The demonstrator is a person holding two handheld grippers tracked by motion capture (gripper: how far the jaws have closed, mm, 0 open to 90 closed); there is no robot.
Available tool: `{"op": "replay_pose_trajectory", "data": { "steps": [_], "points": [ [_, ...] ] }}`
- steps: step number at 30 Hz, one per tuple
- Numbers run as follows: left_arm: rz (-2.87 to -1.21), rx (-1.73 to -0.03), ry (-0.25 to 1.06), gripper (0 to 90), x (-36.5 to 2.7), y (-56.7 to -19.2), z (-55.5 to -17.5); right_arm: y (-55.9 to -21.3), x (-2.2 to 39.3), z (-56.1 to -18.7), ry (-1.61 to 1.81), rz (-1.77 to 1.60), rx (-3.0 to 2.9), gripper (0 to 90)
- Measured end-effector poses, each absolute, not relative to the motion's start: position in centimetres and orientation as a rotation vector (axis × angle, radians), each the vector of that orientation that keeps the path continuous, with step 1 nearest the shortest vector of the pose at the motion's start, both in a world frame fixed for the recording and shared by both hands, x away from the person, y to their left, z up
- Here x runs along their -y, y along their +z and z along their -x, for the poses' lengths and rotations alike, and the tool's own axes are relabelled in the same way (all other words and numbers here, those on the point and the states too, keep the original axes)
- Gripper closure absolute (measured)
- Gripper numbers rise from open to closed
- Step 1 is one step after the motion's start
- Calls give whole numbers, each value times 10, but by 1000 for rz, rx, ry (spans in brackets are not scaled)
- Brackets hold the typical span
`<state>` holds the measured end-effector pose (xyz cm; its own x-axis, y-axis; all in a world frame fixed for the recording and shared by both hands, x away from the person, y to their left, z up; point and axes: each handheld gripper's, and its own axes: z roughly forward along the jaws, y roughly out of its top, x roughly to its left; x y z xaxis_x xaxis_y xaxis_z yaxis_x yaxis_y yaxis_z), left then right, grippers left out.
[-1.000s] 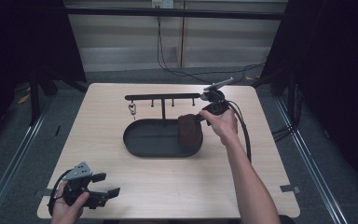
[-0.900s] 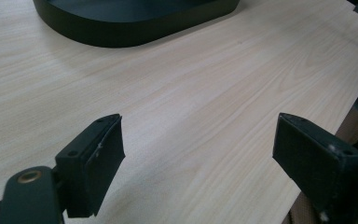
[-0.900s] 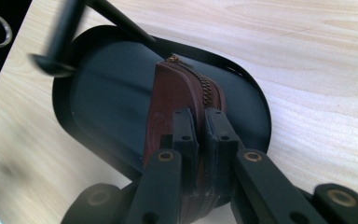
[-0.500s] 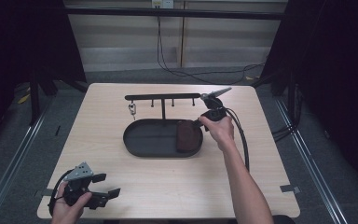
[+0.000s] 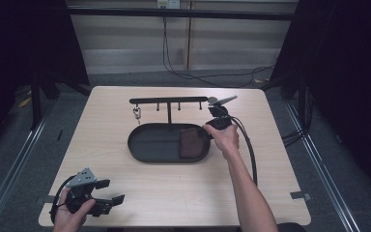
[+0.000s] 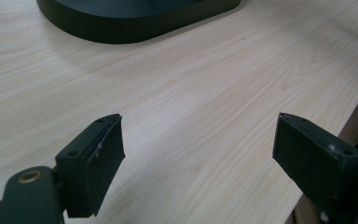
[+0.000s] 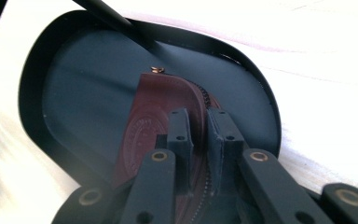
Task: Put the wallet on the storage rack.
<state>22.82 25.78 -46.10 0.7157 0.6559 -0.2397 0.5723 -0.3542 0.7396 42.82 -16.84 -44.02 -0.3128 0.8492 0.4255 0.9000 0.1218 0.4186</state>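
One pouch (image 5: 190, 143) now flat in tray (image 5: 147, 150)

Left gripper (image 5: 107, 203) jaws wide apart, right gripper (image 7: 199, 122) apparently nearly closed

Overhead light falls evenly on the table (image 5: 125, 193) while the surroundings sink into near black, and in the right gripper view the wood around the tray (image 7: 37, 93) blows out to white, with what may be blur at its left edge.
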Motion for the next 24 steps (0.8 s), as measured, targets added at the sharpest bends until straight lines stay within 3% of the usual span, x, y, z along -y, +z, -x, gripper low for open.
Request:
{"op": "replay_pose_trajectory", "data": {
  "steps": [4, 13, 24],
  "points": [
    [-2050, -935, 124, 162, -258, -461, -228, -438, 169, -427, -989, 1796, 2296, 804],
    [-2047, -939, 122, 162, -257, -461, -228, -427, 174, -422, -1044, 1765, 2328, 701],
    [-2044, -949, 122, 162, -259, -462, -230, -411, 183, -409, -1144, 1734, 2357, 383]
  ]
}}
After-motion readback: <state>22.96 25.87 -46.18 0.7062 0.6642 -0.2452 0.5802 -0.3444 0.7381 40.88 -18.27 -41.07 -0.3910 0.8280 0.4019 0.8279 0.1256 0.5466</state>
